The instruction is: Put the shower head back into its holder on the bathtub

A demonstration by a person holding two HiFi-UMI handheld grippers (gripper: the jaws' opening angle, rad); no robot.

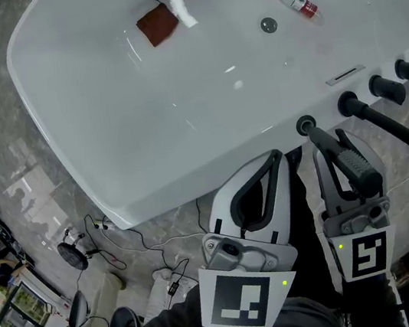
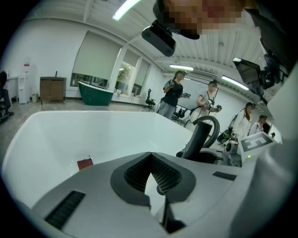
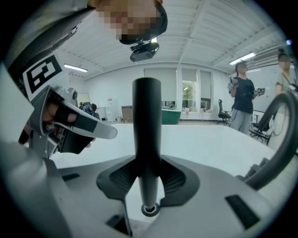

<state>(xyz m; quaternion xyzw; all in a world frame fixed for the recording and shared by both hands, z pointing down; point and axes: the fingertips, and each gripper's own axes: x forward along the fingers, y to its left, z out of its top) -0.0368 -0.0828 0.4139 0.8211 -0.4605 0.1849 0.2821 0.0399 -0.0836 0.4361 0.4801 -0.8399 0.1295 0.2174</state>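
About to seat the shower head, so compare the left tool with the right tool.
The right tool is shut on the shower head; the left tool is shut with nothing in it. The right tool has the shower head's lower end lined up over the holder; the left tool sits alongside, left of the holder in the head view. Both point toward the tub rim.

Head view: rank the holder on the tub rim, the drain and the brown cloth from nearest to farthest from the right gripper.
From the right gripper:
1. the holder, on the near rim of the bathtub, just ahead of the gripper and slightly left.
2. the drain, on the tub floor, farther up the picture.
3. the brown cloth, also on the floor, well off to the left.
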